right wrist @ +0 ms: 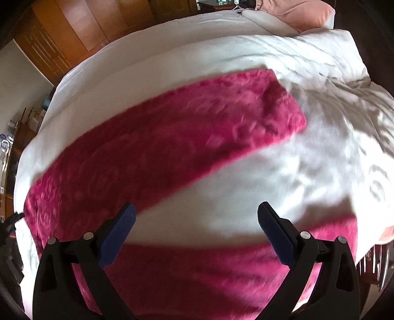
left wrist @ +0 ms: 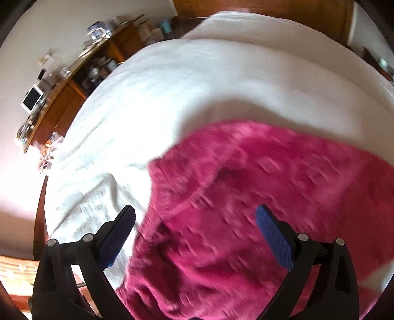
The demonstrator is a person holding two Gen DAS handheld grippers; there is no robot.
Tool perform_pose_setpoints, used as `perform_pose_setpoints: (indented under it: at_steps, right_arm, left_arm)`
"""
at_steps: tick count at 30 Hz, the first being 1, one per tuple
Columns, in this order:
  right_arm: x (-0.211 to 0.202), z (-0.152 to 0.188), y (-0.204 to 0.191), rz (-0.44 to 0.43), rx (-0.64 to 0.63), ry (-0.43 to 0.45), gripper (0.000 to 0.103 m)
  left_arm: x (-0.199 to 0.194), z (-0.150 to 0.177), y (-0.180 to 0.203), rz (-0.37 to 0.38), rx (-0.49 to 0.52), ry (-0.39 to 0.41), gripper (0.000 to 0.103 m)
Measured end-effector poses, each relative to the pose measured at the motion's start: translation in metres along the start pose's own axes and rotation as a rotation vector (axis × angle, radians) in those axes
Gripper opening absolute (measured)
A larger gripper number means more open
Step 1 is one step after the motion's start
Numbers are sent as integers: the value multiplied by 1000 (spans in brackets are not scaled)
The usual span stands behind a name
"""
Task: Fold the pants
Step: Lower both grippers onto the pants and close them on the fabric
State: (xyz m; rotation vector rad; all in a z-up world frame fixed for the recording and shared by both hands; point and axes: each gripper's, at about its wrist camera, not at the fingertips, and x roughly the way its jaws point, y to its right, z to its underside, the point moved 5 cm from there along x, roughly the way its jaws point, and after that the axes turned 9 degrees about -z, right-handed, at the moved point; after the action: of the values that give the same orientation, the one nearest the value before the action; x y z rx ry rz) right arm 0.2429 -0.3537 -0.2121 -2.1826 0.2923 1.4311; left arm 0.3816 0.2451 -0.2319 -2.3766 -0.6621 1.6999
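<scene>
Fuzzy magenta pants [right wrist: 172, 137] lie spread on a white bed [right wrist: 295, 160]. In the right wrist view one leg runs up to the right and the other leg [right wrist: 221, 268] lies under the gripper near the bed's front edge. My right gripper [right wrist: 195, 214] is open and empty above the white gap between the legs. In the left wrist view the waist end of the pants [left wrist: 246, 197] fills the lower right. My left gripper [left wrist: 194, 216] is open and empty above its left edge.
A wooden desk [left wrist: 73, 91] with clutter and a white tablet [left wrist: 32, 98] stands left of the bed [left wrist: 197, 86]. Wooden wardrobe doors [right wrist: 73, 32] stand behind the bed. A pink pillow [right wrist: 303, 12] and a rumpled white duvet [right wrist: 332, 73] lie at the far right.
</scene>
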Motion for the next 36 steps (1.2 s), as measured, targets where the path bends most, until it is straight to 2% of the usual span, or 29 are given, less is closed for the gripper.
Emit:
perform_pose_setpoints:
  at_steps: [3, 8, 12, 15, 17, 19, 23, 31, 35, 36]
  right_arm:
    - [10, -29, 10, 11, -24, 0, 100]
    - [30, -57, 16, 26, -64, -23, 100]
    - [42, -71, 24, 41, -74, -47, 100]
    - [49, -78, 31, 52, -69, -54, 100]
    - [52, -88, 41, 49, -38, -57, 100]
    - [54, -99, 52, 53, -4, -49, 100]
    - [60, -133, 82, 77, 71, -20, 100]
    - [87, -203, 155, 128, 218, 8, 99]
    - [109, -230, 177, 88, 240, -27, 93]
    - [115, -234, 180, 81, 236, -39, 90]
  left_arm:
    - [25, -18, -9, -2, -21, -3, 98]
    - [66, -40, -12, 15, -42, -41, 98]
    - [87, -50, -3, 42, 14, -62, 96]
    - [99, -55, 4, 39, 65, -79, 79]
    - [104, -58, 6, 70, 69, -97, 51]
    - [105, -59, 6, 143, 47, -118, 32]
    - [98, -58, 0, 140, 45, -107, 19]
    - [80, -57, -16, 161, 18, -86, 17]
    - [70, -58, -22, 169, 6, -86, 16]
    - [64, -48, -15, 166, 6, -85, 16]
